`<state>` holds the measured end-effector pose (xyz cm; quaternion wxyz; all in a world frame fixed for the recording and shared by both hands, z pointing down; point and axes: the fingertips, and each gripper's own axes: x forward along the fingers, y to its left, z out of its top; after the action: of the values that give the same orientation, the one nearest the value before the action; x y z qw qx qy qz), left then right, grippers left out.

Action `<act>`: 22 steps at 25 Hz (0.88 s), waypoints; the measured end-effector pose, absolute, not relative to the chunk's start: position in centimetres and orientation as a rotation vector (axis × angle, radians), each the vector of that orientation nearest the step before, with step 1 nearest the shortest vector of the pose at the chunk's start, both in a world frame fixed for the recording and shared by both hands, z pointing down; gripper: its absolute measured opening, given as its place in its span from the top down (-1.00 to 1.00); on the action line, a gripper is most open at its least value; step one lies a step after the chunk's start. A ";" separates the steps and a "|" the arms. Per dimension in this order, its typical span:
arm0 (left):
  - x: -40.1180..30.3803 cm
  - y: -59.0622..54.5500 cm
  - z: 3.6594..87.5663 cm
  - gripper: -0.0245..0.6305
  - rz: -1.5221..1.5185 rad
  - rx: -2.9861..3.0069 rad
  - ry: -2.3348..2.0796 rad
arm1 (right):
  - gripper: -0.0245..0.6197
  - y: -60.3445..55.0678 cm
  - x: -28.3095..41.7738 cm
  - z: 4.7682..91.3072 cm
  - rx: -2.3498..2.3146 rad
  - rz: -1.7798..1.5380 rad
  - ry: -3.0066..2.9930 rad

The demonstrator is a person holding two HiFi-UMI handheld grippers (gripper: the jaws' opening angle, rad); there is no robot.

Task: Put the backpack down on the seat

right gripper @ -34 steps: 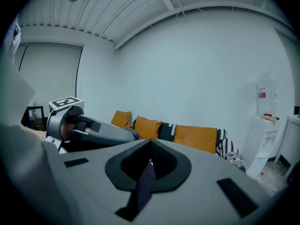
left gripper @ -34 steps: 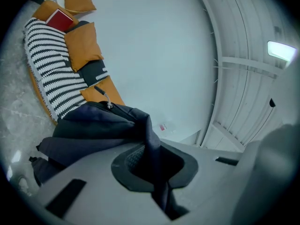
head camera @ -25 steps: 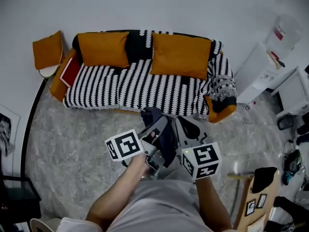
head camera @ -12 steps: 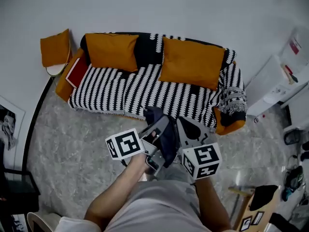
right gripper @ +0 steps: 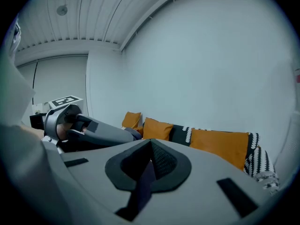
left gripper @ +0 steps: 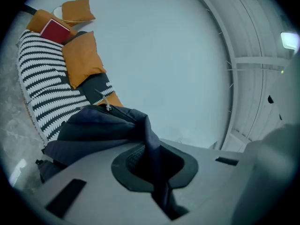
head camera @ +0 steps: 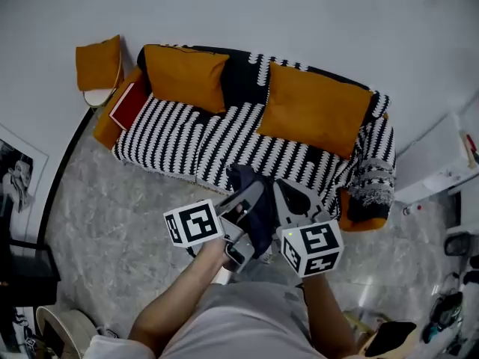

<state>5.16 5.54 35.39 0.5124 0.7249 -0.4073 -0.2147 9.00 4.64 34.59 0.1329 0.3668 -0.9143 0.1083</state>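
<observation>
Your left gripper [head camera: 253,191] and right gripper [head camera: 283,193] each pinch dark fabric of the navy backpack [head camera: 259,223], probably its straps. It hangs between them above the floor [head camera: 112,208], just short of the striped sofa [head camera: 187,137].

Plain white wall [head camera: 284,13], grey marbled floor [head camera: 112,223]. Orange sofa [head camera: 106,131] against wall, black-and-white striped throw [head camera: 224,140], orange back cushions [head camera: 185,77]. White unit [head camera: 438,163] right of it.

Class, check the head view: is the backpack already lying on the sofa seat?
No, the backpack hangs clamped in the left gripper and right gripper, in front of the sofa.
</observation>
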 end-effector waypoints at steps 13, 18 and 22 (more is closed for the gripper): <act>6.4 -2.3 36.5 0.89 -0.561 1.665 -1.098 | 0.92 -3.8 10.3 35.6 0.903 0.355 -2.722; 6.2 -3.6 36.7 0.89 -0.578 1.647 -1.121 | 0.92 -5.0 10.1 35.7 0.870 0.344 -2.734; 5.8 -4.8 37.3 0.89 -0.592 1.627 -1.140 | 0.92 -6.2 10.3 35.9 0.862 0.337 -2.739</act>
<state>5.79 -4.75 37.31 0.5092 0.6755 -0.4732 -0.2458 10.32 -6.23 35.94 0.1250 0.2957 -0.9400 0.1157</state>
